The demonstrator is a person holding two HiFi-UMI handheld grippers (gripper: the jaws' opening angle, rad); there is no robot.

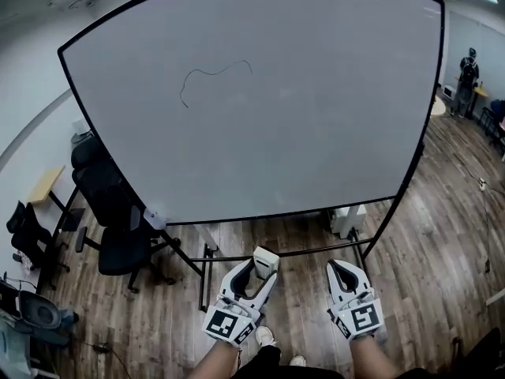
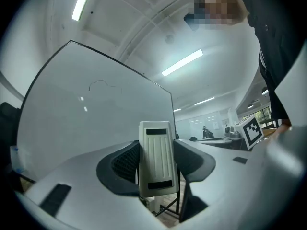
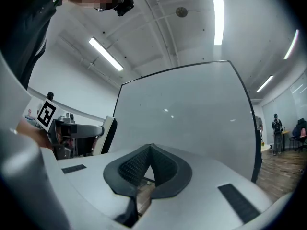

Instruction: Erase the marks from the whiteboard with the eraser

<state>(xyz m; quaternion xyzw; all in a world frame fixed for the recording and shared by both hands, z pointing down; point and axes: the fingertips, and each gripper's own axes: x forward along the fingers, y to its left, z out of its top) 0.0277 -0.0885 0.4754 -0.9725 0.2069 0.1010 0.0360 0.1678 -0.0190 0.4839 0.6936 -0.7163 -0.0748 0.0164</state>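
Note:
A large whiteboard point(image 1: 260, 101) on a black wheeled frame stands in front of me, with one thin wavy black mark point(image 1: 209, 77) at its upper left. That mark point(image 2: 98, 84) shows faintly in the left gripper view too. My left gripper point(image 1: 264, 268) is held low below the board, shut on a white ribbed eraser point(image 2: 157, 159) that stands upright between its jaws. Beside it my right gripper point(image 1: 341, 268) is shut with nothing in it, its tips meeting in the right gripper view point(image 3: 150, 150).
A black office chair point(image 1: 110, 215) stands at the board's left foot, with more chairs and a small table point(image 1: 43, 186) further left. A person point(image 1: 467, 81) stands far off at the right. Wooden floor point(image 1: 442, 235) spreads under the board.

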